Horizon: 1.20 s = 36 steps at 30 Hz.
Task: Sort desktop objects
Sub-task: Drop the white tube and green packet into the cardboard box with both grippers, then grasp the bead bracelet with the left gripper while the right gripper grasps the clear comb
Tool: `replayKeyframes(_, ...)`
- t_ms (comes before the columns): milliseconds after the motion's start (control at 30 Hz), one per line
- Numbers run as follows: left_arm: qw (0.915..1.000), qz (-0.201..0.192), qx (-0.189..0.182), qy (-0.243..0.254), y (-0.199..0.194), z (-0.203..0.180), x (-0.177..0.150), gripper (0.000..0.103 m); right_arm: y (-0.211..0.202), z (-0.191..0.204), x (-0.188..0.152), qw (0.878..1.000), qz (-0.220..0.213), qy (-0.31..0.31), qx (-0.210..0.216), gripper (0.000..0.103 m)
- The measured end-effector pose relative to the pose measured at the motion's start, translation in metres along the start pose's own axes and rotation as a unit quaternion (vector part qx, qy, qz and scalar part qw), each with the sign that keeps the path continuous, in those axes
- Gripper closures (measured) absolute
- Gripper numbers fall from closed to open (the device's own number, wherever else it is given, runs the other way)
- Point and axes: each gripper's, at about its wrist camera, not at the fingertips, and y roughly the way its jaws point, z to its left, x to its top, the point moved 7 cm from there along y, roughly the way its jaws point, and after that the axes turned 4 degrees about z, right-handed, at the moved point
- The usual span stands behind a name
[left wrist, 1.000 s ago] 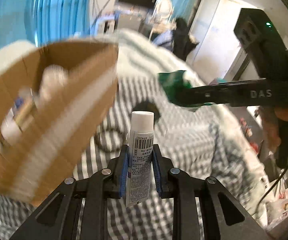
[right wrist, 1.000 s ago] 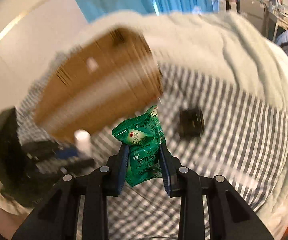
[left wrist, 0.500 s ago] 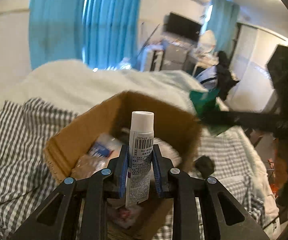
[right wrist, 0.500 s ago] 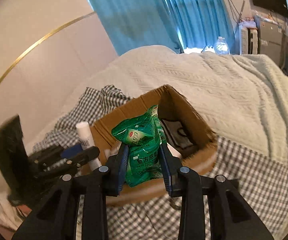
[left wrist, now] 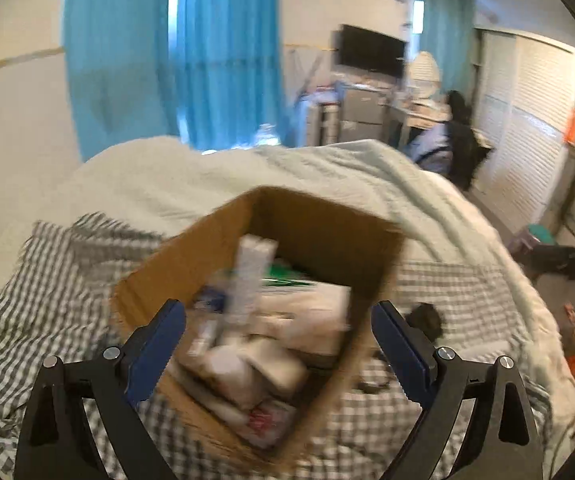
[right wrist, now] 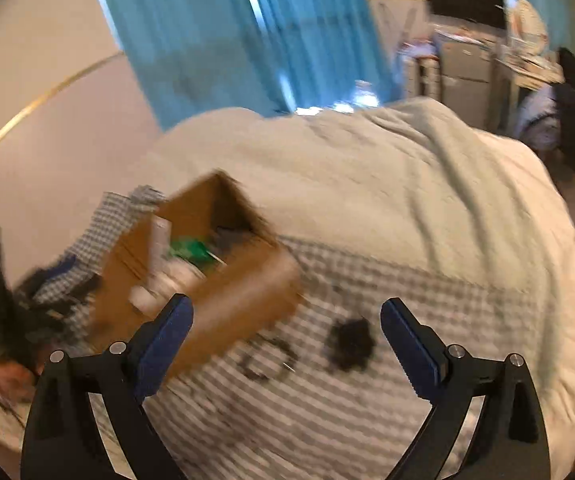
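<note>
A brown cardboard box [left wrist: 319, 232] sits on a grey checked sheet [left wrist: 47, 288]. A white tube [left wrist: 251, 276] leans blurred inside it among several pale packets, with a green packet [left wrist: 287, 274] behind. My left gripper [left wrist: 279, 320] hovers over the box, its jaws opening wide with nothing between them. In the right wrist view the box [right wrist: 239, 304] holds the tube [right wrist: 159, 240] and the green packet [right wrist: 189, 250]. My right gripper [right wrist: 287, 312] is to the right of the box, jaws opening and empty.
A black lump [right wrist: 349, 344] and a dark ring [right wrist: 267, 358] lie on the checked sheet right of the box. A pale green blanket [right wrist: 407, 184] covers the bed behind. Blue curtains [left wrist: 215, 48] and cluttered furniture stand beyond.
Both grippers let go: the white tube left the left jaws and the green packet left the right jaws, and both now lie in the box. The right gripper swung rightwards away from the box.
</note>
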Motion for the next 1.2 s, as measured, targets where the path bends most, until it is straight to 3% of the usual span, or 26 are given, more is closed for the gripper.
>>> replayKeyframes(200,0.9959,0.036,-0.076,0.033,0.004,-0.087,-0.028,0.003,-0.009,-0.059,-0.059,0.998,0.022,0.037,-0.05,0.007)
replayKeyframes(300,0.9936,0.066,-0.068,0.061,0.027,-0.115,-0.057,0.003,0.0,-0.073,-0.075,0.997,0.036,0.047,-0.051,0.008)
replayKeyframes(433,0.9914,0.098,-0.032,0.081,0.063,-0.128,-0.094,0.003,0.008,-0.078,-0.093,0.997,0.051,0.043,-0.043,0.008)
replayKeyframes(567,0.9888,0.137,-0.024,0.053,0.1,-0.126,-0.122,0.003,0.021,-0.078,-0.097,0.997,0.055,0.013,-0.043,0.008)
replayKeyframes(700,0.9885,0.149,-0.01,0.021,0.129,-0.119,-0.132,0.003,0.036,-0.079,-0.104,0.995,0.064,-0.044,-0.058,0.009)
replayKeyframes(833,0.988,0.149,0.021,-0.034,0.161,-0.104,-0.138,0.003,0.057,-0.086,-0.109,0.99,0.084,-0.094,-0.058,0.021)
replayKeyframes(900,0.988,0.145,0.038,-0.037,0.173,-0.103,-0.14,0.003,0.068,-0.091,-0.113,0.988,0.1,-0.103,-0.048,0.046)
replayKeyframes(933,0.989,0.138,0.046,-0.026,0.175,-0.105,-0.138,0.003,0.075,-0.095,-0.115,0.987,0.108,-0.106,-0.047,0.051)
replayKeyframes(1067,0.9895,0.129,0.065,-0.006,0.186,-0.112,-0.136,0.0,0.095,-0.099,-0.122,0.983,0.128,-0.132,-0.026,0.053)
replayKeyframes(1200,0.9894,0.128,0.068,0.005,0.192,-0.117,-0.136,0.0,0.113,-0.093,-0.126,0.968,0.148,-0.204,-0.018,0.053)
